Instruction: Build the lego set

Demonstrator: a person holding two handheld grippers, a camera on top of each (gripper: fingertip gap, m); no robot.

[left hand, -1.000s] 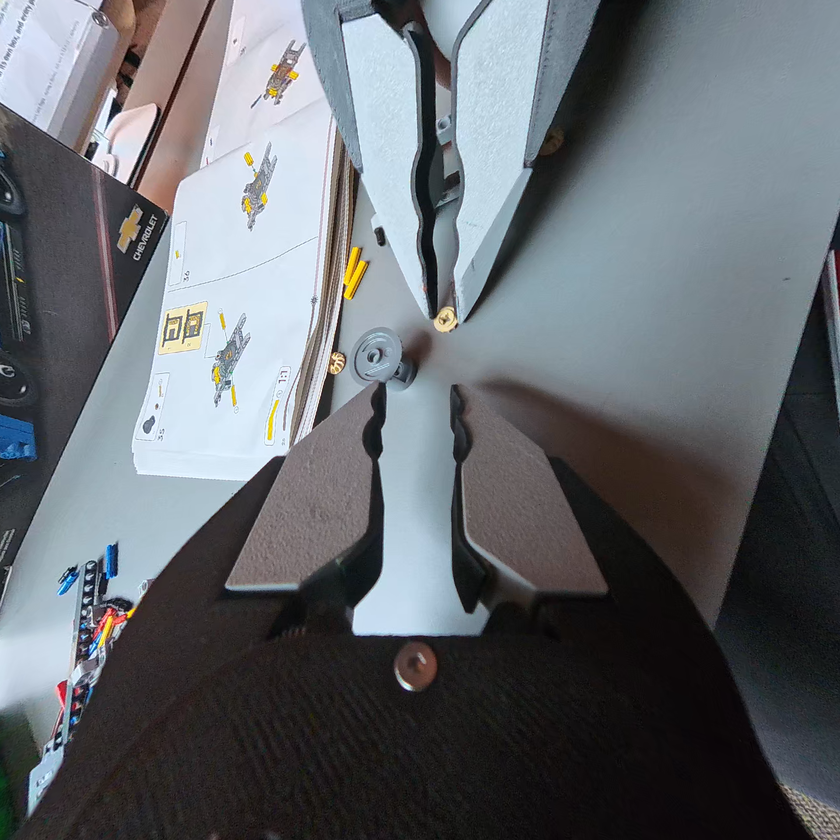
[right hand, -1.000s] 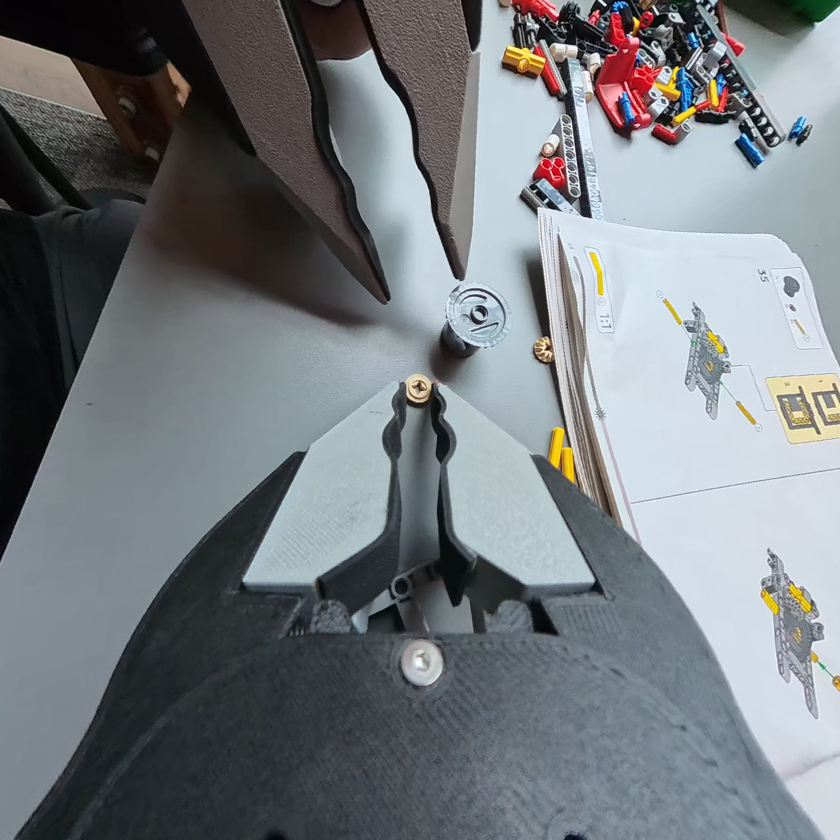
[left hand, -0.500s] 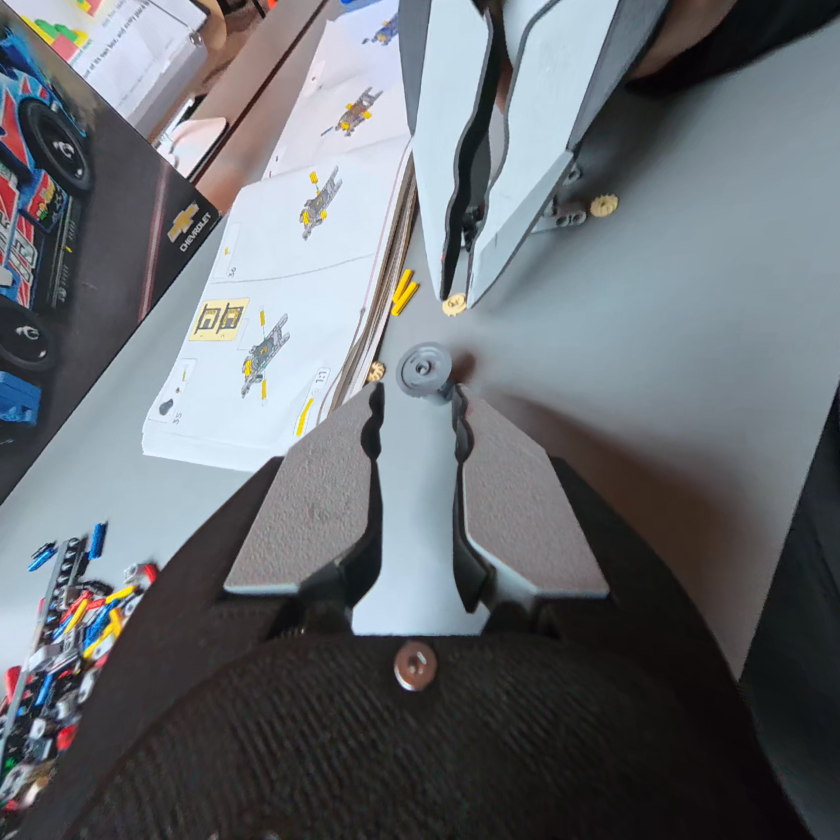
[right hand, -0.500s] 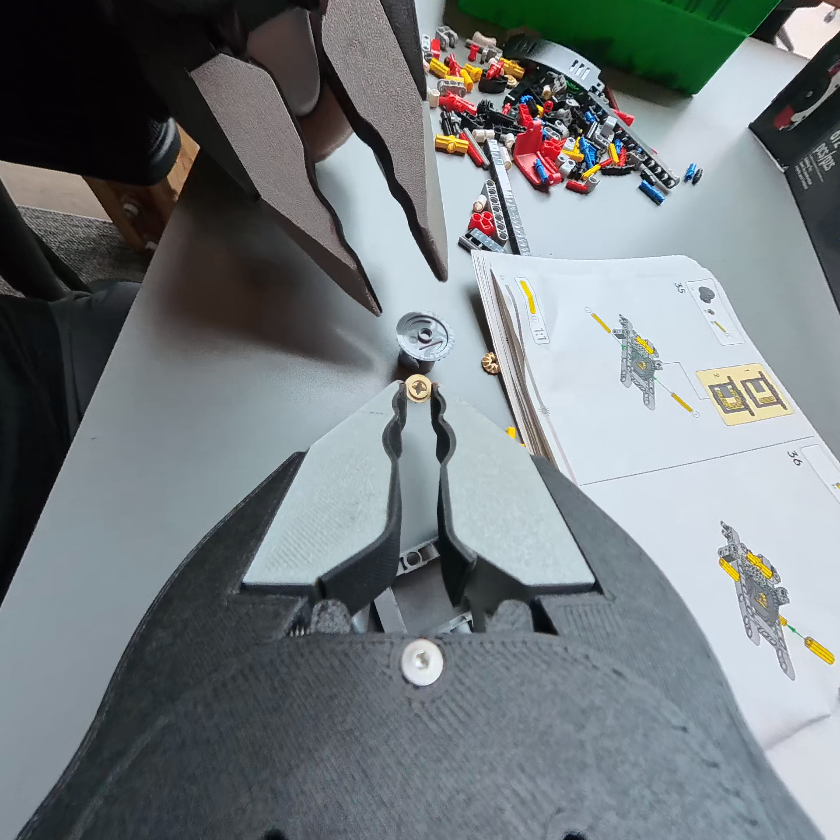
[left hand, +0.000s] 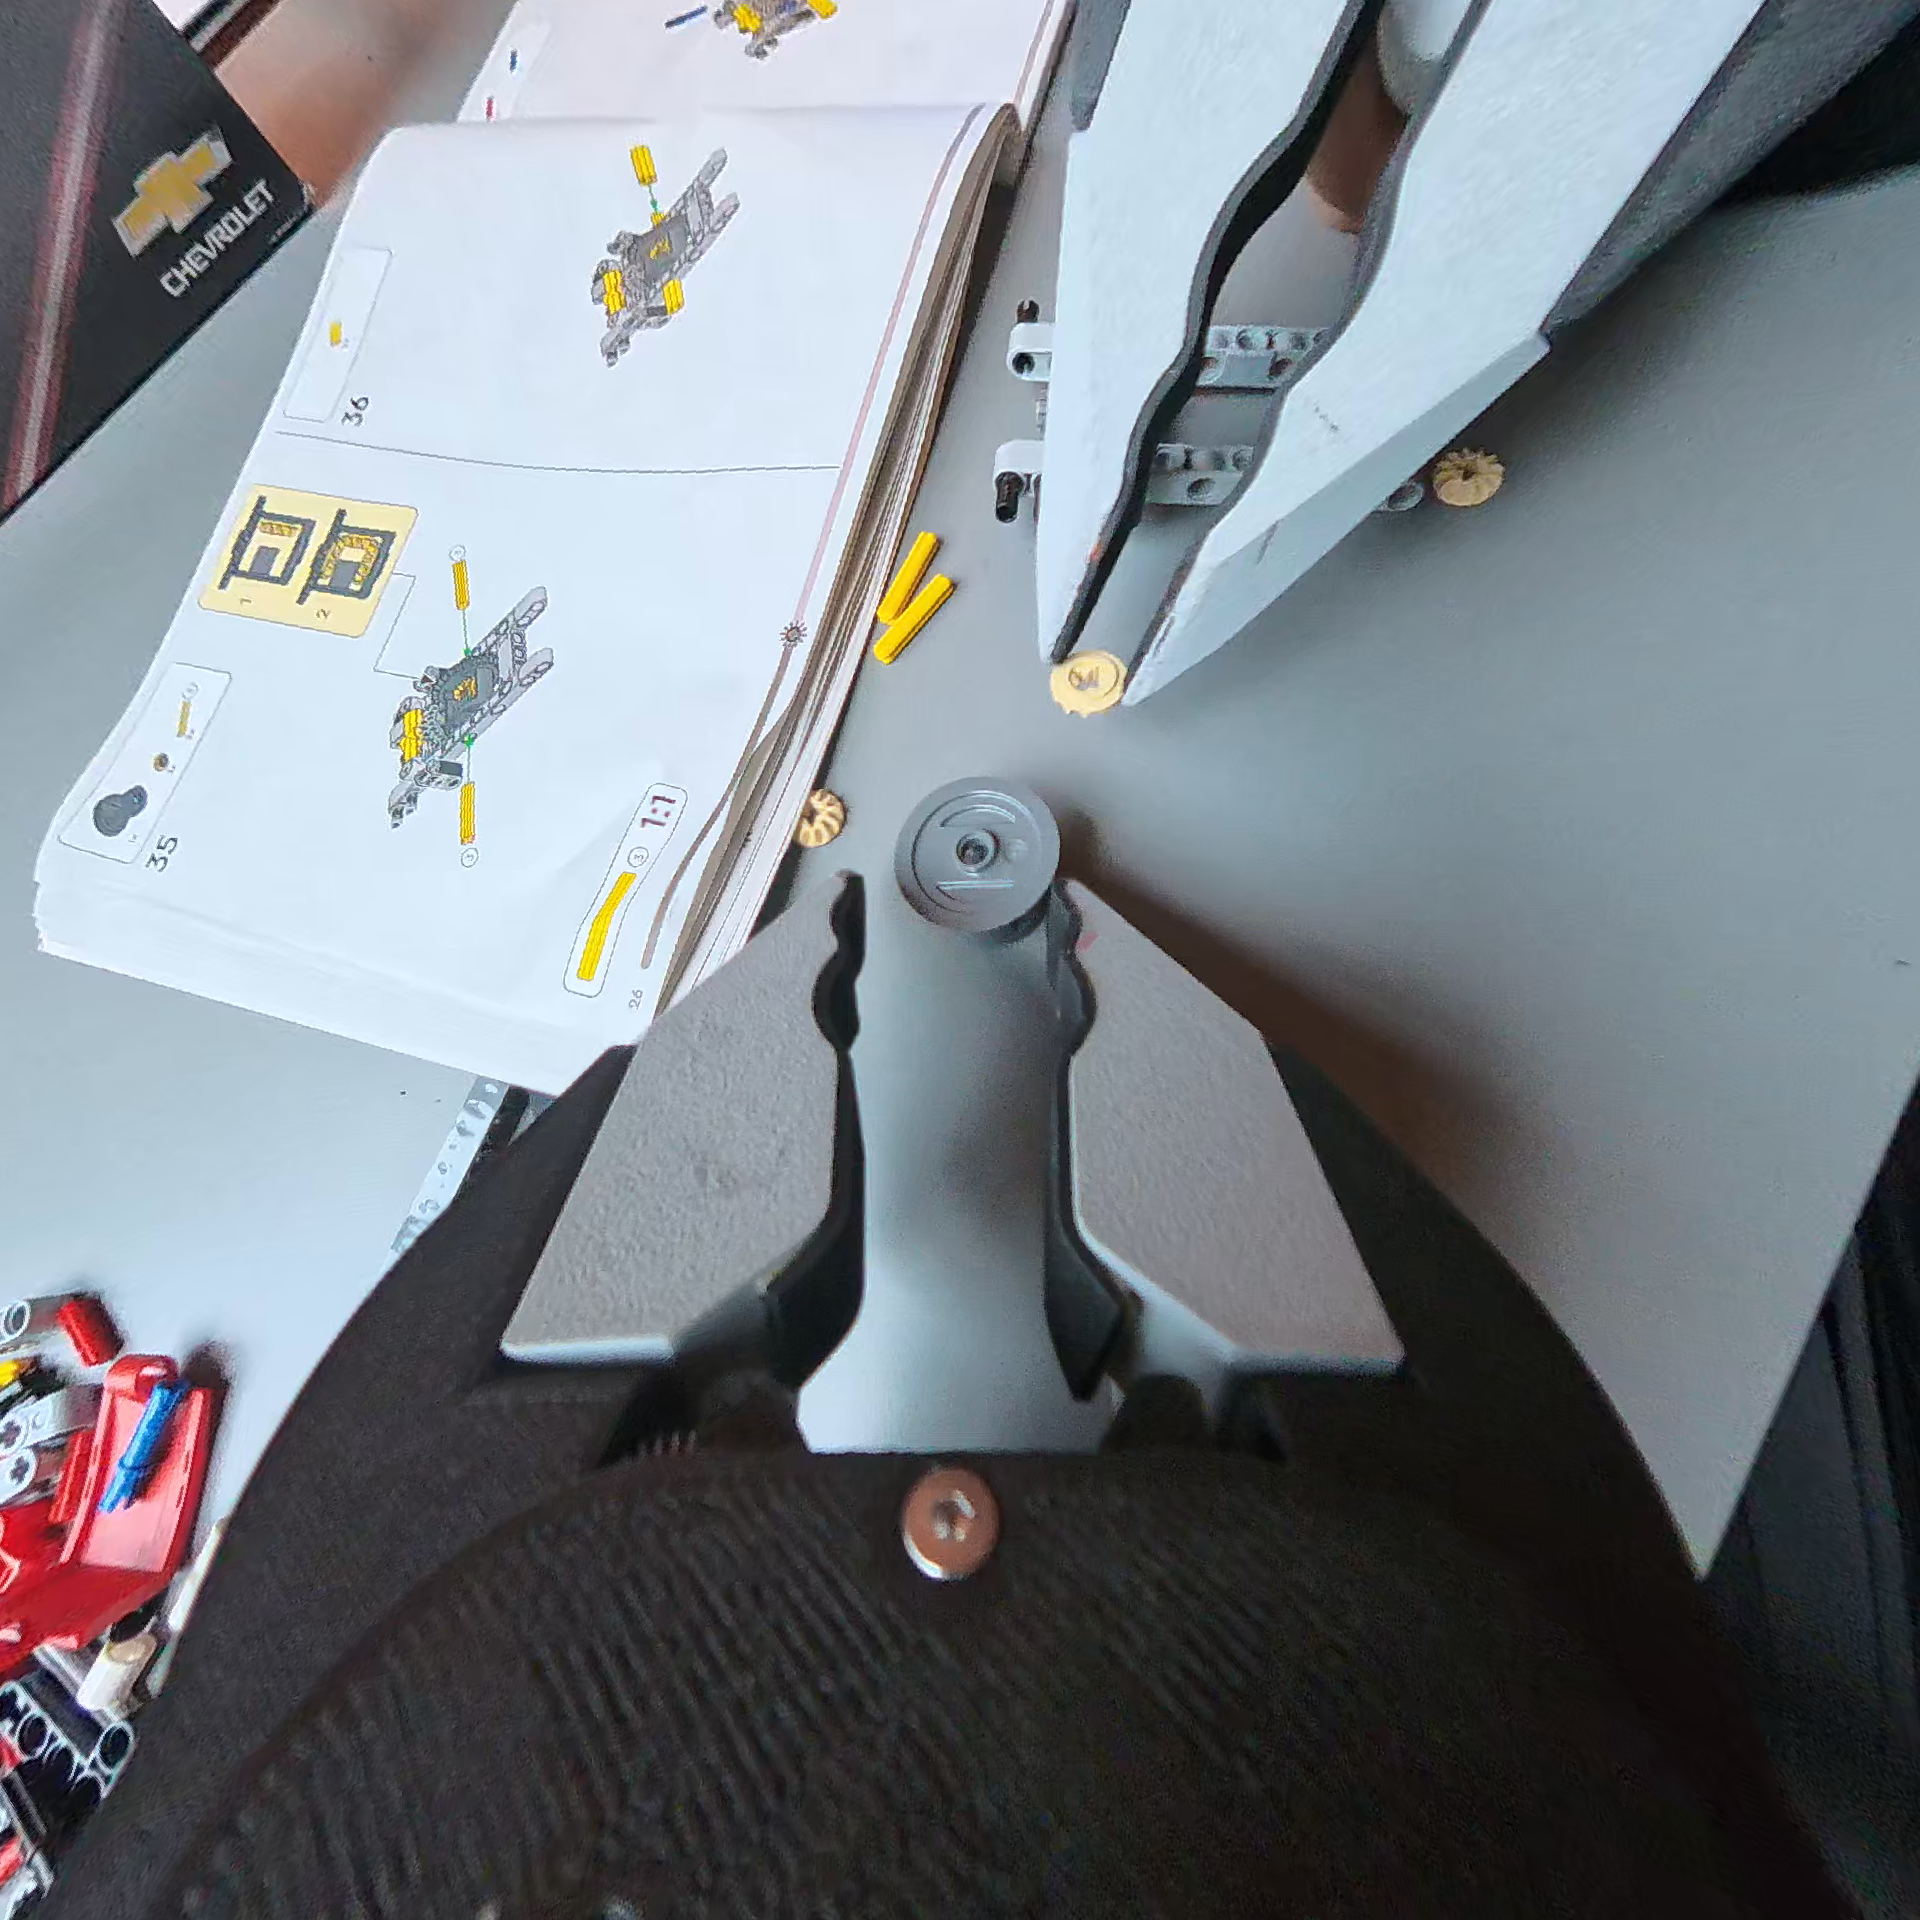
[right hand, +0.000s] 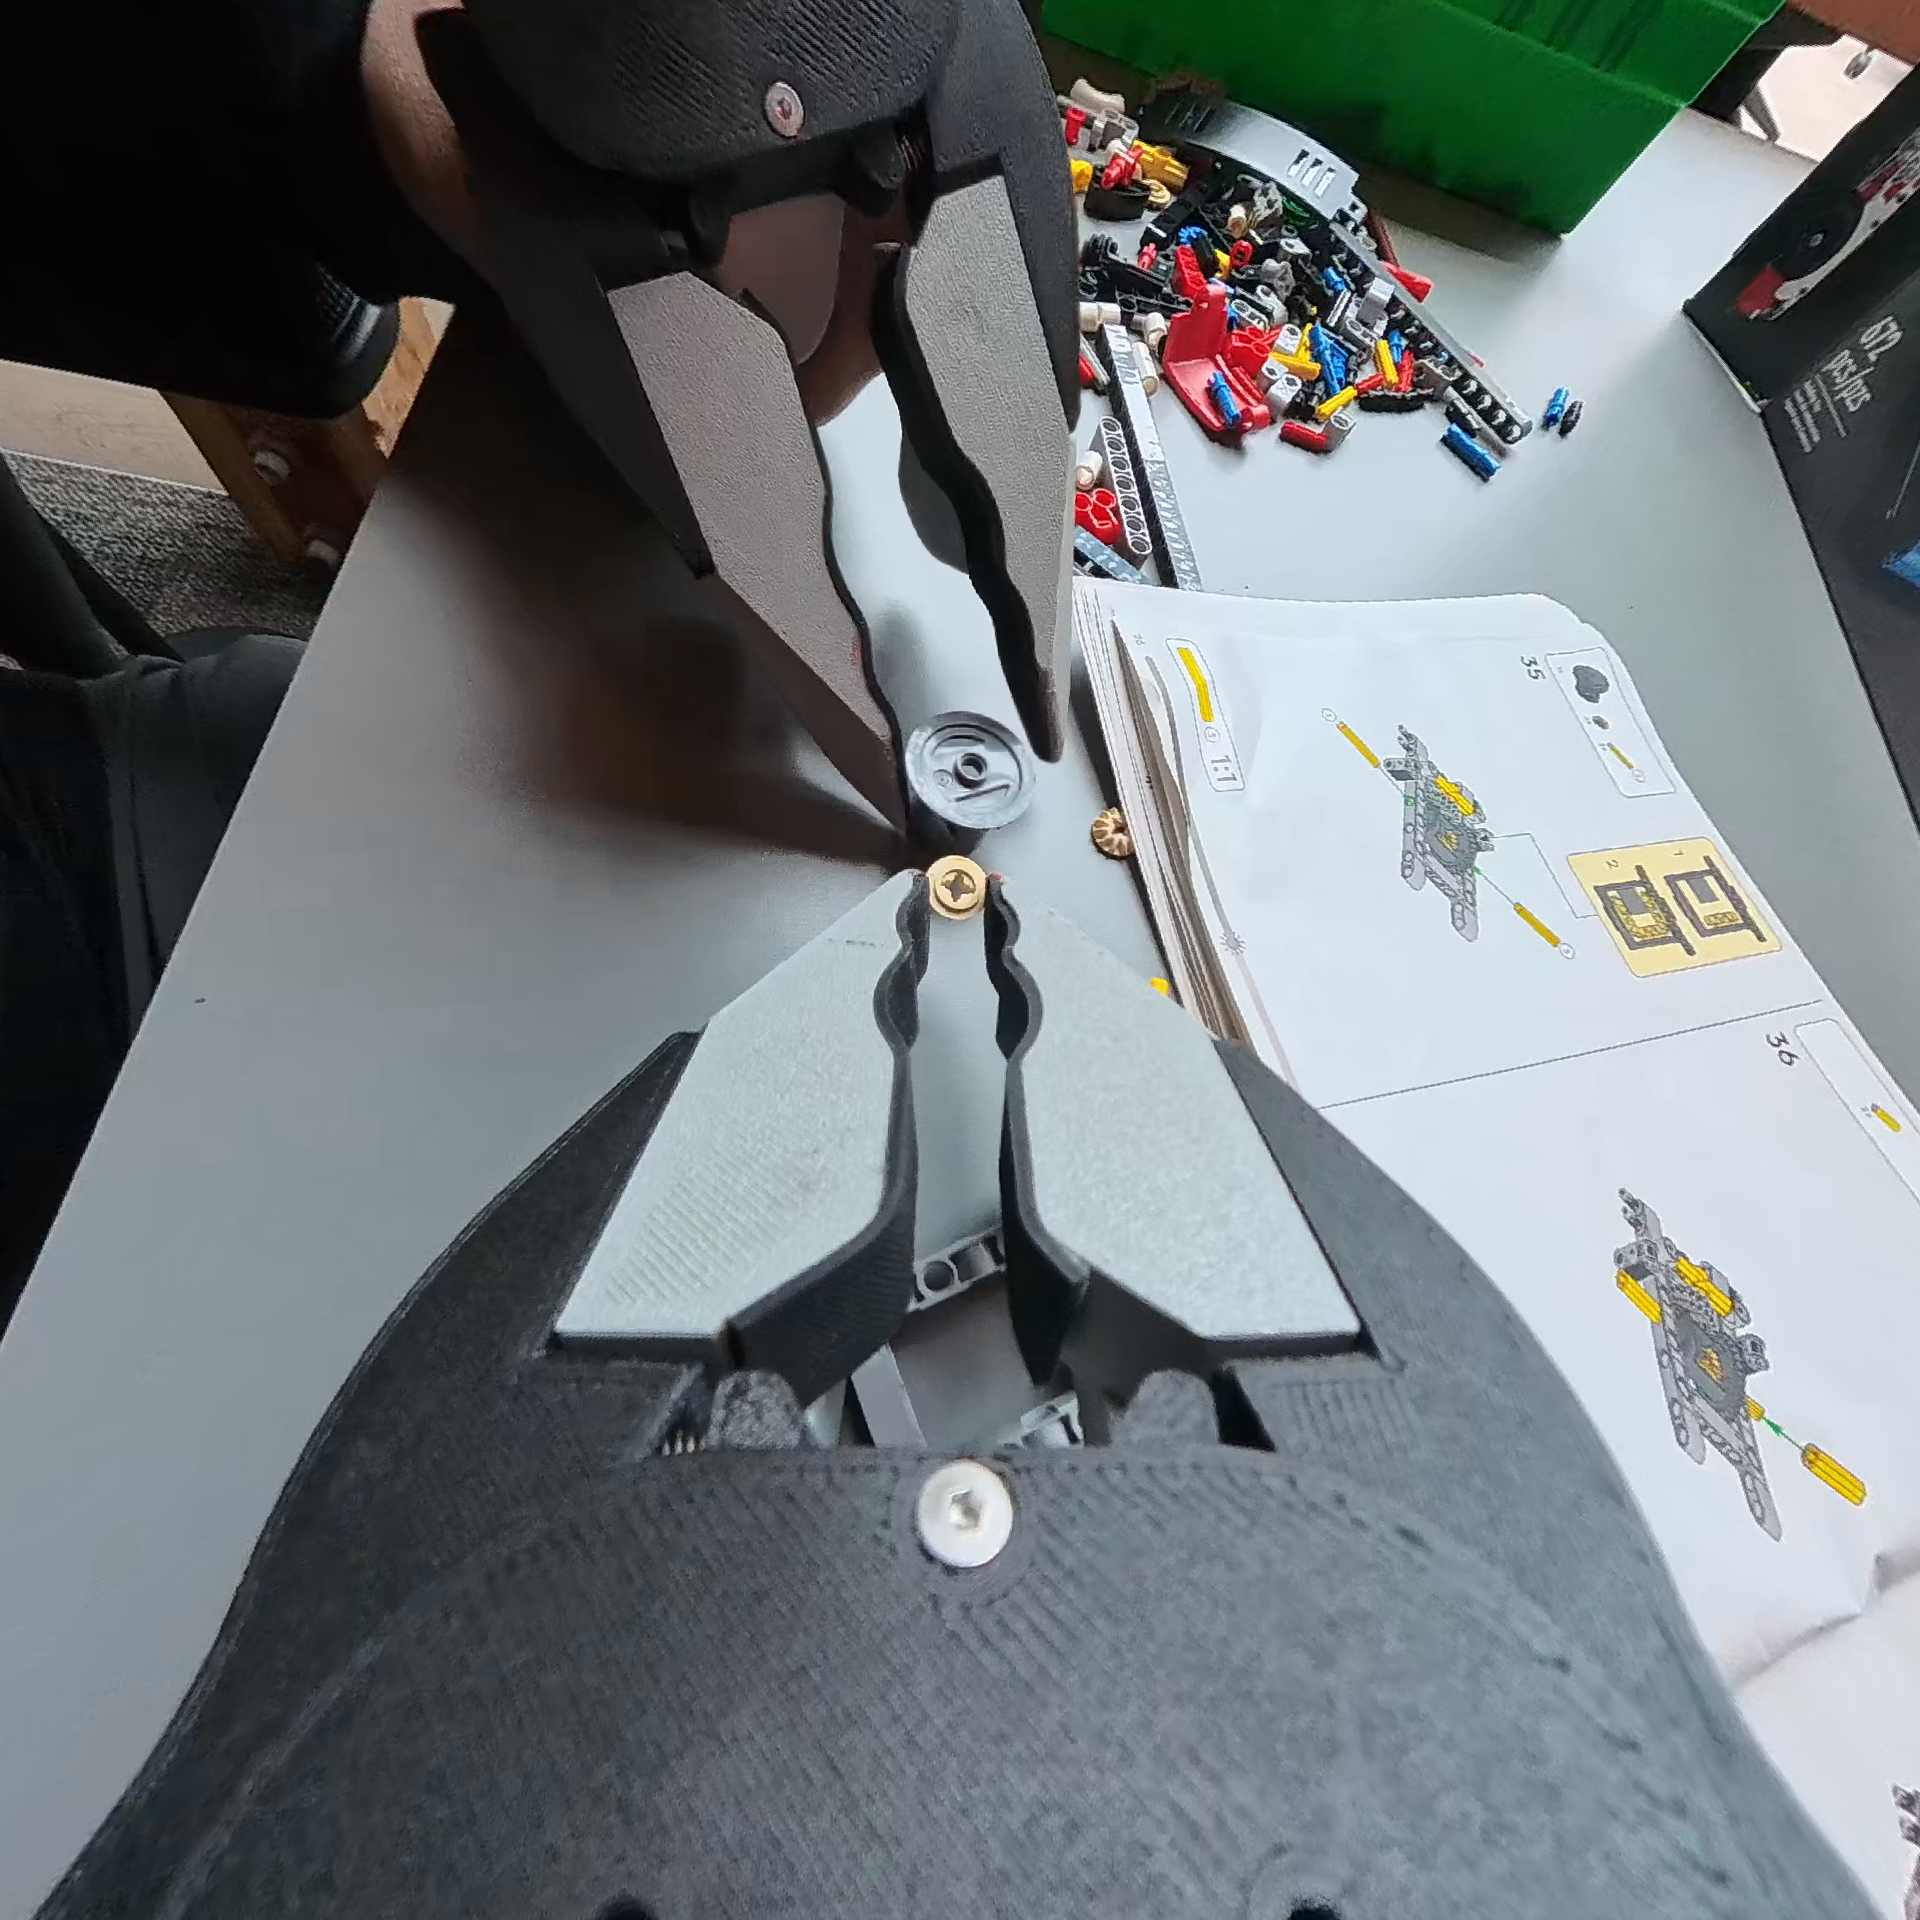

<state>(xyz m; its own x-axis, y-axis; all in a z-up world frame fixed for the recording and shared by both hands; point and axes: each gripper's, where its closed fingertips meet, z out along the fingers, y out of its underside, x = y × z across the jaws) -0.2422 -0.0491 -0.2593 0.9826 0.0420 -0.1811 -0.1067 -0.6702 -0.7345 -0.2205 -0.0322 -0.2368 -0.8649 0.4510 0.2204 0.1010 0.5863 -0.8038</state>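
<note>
We saw a green bin [right hand: 1434, 94] at the far edge of the grey table [right hand: 416, 935], its contents hidden; loose bricks [right hand: 1278, 312] lay piled just beside it. An open instruction booklet [left hand: 540, 540] lay flat on the table. Our right gripper [right hand: 957, 902] pinched a tan gear [right hand: 957, 888] at its tips. Our left gripper [left hand: 954, 904] stood open around a dark grey round piece [left hand: 977, 852] standing on the table, near the booklet.

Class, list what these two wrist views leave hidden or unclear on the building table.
- Grey frame assembly, left wrist view: mostly behind the right tongs.
- Dark grey round part, right wrist view: its lower stem hidden behind the left tongs' finger.
- Loose parts pile, left wrist view: cut off by the edge.
</note>
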